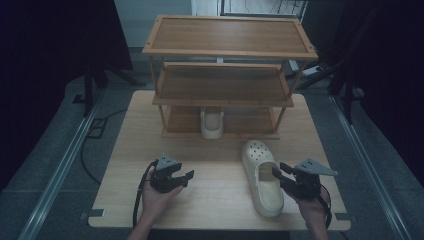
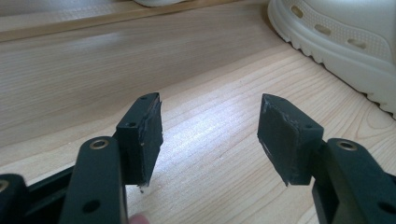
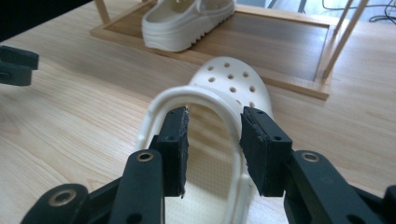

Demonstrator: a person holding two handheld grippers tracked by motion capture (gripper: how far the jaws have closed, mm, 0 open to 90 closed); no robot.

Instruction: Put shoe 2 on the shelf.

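A cream perforated clog (image 1: 255, 152) lies on the wooden table (image 1: 215, 205), toe toward the shelf rack. My right gripper (image 1: 278, 175) hovers at the clog's right side over its heel opening. In the right gripper view the clog (image 3: 231, 79) lies just beyond the right gripper (image 3: 212, 140), whose pads stand apart over the opening without pressing on the rim. A matching clog (image 1: 212, 125) stands on the rack's bottom shelf, heel toward me, and appears as the clog (image 3: 187, 23) at the top. My left gripper (image 1: 188, 177) rests open at the table's left, empty (image 2: 210, 135).
A three-tier wooden shelf rack (image 1: 225, 52) stands at the table's far side, its bottom frame (image 3: 280, 81) close behind the loose clog. The loose clog's sole (image 2: 341, 32) lies to the right of the left gripper. Dark floor and rails flank the table.
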